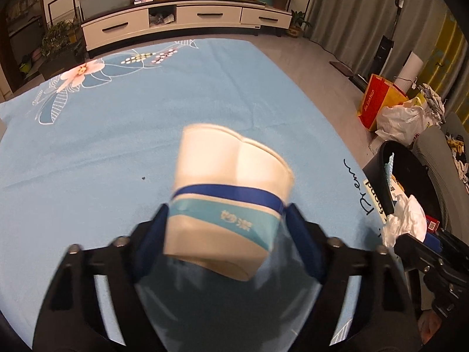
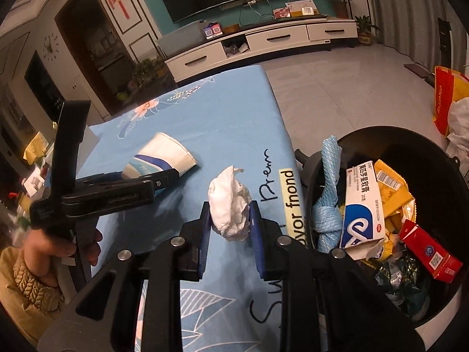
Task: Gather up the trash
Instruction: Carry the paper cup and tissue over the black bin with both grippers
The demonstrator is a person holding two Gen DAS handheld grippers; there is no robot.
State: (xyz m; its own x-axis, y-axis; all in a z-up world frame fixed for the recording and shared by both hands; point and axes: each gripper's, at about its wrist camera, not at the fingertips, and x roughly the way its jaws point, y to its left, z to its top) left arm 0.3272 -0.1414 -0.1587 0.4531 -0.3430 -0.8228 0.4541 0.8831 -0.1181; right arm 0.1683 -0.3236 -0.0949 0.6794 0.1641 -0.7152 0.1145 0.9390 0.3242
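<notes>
Left gripper (image 1: 227, 228) clamped on a white paper cup (image 1: 231, 199) with a blue band, held above the blue tablecloth (image 1: 117, 135). Right gripper (image 2: 230, 220) pinched on a crumpled white tissue (image 2: 230, 202) near the cloth's right edge. Black trash bin (image 2: 381, 138) just beyond, holding a toothpaste box (image 2: 363, 205), yellow wrappers and a red carton (image 2: 428, 249).
</notes>
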